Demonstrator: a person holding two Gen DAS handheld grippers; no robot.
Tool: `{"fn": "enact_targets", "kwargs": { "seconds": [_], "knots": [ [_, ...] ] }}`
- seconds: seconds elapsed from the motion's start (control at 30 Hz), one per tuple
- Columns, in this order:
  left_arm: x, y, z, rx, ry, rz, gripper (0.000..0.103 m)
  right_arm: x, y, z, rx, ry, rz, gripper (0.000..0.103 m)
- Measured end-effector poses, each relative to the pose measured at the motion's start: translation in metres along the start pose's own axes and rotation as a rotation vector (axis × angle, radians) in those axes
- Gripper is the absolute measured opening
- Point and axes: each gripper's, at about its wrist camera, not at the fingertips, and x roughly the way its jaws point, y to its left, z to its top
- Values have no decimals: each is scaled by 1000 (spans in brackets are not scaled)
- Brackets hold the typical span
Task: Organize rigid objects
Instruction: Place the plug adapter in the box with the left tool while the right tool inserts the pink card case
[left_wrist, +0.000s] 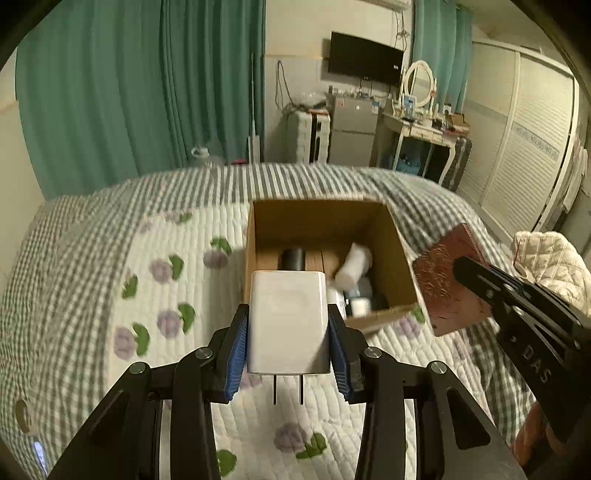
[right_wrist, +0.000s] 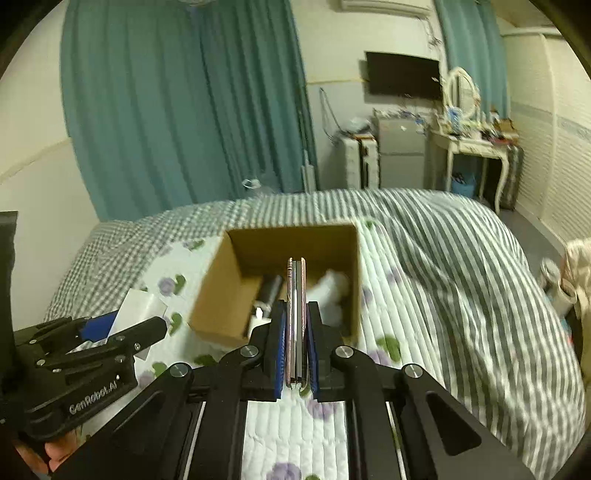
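Note:
My left gripper is shut on a white plug charger, prongs pointing back toward me, held above the quilt just short of an open cardboard box. The box holds a black cylinder, a white bottle and other small items. My right gripper is shut on a thin reddish-brown flat case, seen edge-on; its flat face shows in the left wrist view, right of the box. The box lies just ahead of the right gripper. The left gripper also shows at lower left.
The box sits on a bed with a floral quilt and a striped blanket. Green curtains, a wall TV, a small fridge and a dressing table stand beyond the bed. A white padded cloth lies at the right.

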Motion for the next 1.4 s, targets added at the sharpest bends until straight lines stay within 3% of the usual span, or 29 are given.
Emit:
{"fn": "enact_targets", "kwargs": {
  "seconds": [0.17, 0.4, 0.7, 0.93, 1.03, 1.17, 1.4],
  "knots": [
    [11, 2, 23, 11, -28, 3, 40, 14, 10, 35, -68, -15, 37, 9],
    [67, -1, 43, 17, -6, -18, 40, 57, 15, 70, -162, -20, 31, 9],
    [158, -8, 47, 28, 82, -15, 40, 138, -4, 64, -194, 57, 24, 9],
    [200, -15, 32, 20, 145, -4, 40, 181, -31, 48, -135, 99, 25, 9],
    [206, -16, 29, 25, 136, 19, 40, 191, -39, 40, -119, 120, 31, 9],
    [202, -19, 30, 28, 146, -9, 46, 198, -47, 32, -98, 142, 40, 9],
    [173, -6, 45, 28, 81, 33, 46, 195, -44, 39, -91, 143, 55, 9]
  ]
}}
